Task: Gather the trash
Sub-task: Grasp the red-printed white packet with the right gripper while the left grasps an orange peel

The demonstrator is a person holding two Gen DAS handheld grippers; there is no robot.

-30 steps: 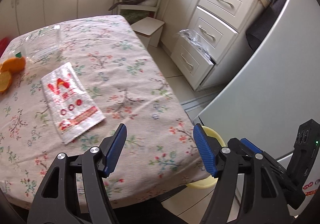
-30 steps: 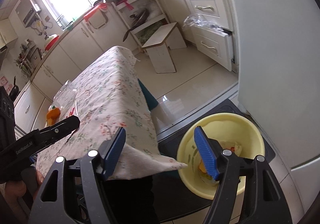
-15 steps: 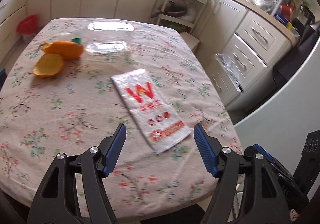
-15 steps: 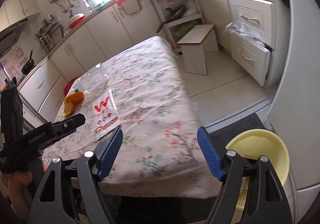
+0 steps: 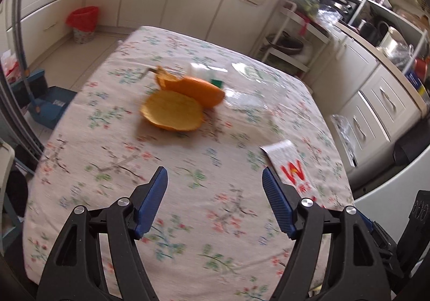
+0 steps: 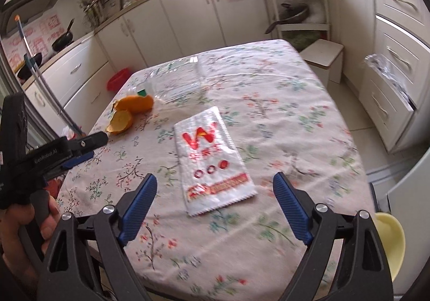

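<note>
Trash on the flowered tablecloth [image 6: 268, 102] is now what both cameras face: a second ago the right gripper [image 6: 215, 201] looked down into the yellow bin [image 6: 389, 236] beside the table, and that bin has slid to the lower right edge of its view. The snack wrapper [image 6: 212, 161] lies flat just ahead of the right gripper, whose jaws are opening wide with nothing between them. The left gripper [image 5: 215, 201], also empty and opening a little, has swung from the wrapper [image 5: 290, 166] towards the orange peels [image 5: 182, 102], which sit farther up the cloth beside a clear plastic wrapper [image 5: 250, 86]. My reading is that the drop-off is done and each hand is lining up its next pick.
</note>
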